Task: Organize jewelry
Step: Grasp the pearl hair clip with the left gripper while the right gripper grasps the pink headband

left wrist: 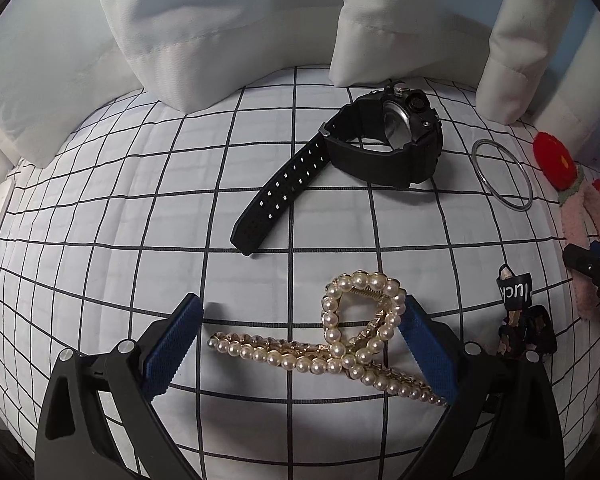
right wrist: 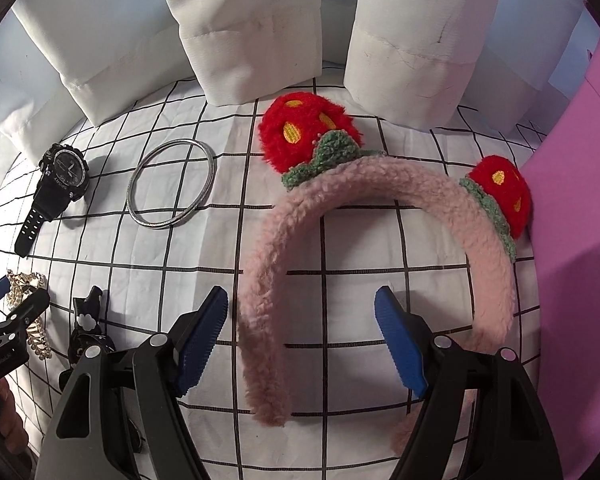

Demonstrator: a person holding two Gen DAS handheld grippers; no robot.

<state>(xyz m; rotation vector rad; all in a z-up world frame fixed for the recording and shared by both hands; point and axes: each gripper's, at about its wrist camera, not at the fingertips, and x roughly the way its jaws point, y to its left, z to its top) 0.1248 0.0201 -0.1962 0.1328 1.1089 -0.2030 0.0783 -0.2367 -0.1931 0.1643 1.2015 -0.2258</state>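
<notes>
In the left wrist view, your left gripper (left wrist: 302,336) stands wide open and holds nothing. The pearl hair claw (left wrist: 332,340) lies on the grid-patterned cloth (left wrist: 100,216) in the lower centre of the frame, between the two blue pads; its looped end sits right against the right-hand pad, though I cannot tell whether they touch, while the left-hand pad stands clear of it. Above it, in the upper middle, the black watch (left wrist: 364,152) rests on its side with the strap trailing down-left, and the silver bangle (left wrist: 502,174) lies flat at the right. A small dark clip (left wrist: 520,316) sits at the lower right edge.

By the look of it, you are lining up to pick the claw. Centre the pads across the loop before you close, as the pearls will likely slip.

In the right wrist view, your right gripper (right wrist: 300,340) is also spread wide and empty. The pink fuzzy headband (right wrist: 380,200) with red strawberry ears arches across the centre; its left leg runs down between the pads, just beside the left-hand one. The purple sheet (right wrist: 580,240) fills the right edge. The watch and bangle lie at the upper left. Close on that leg only when the pads straddle it.
</notes>
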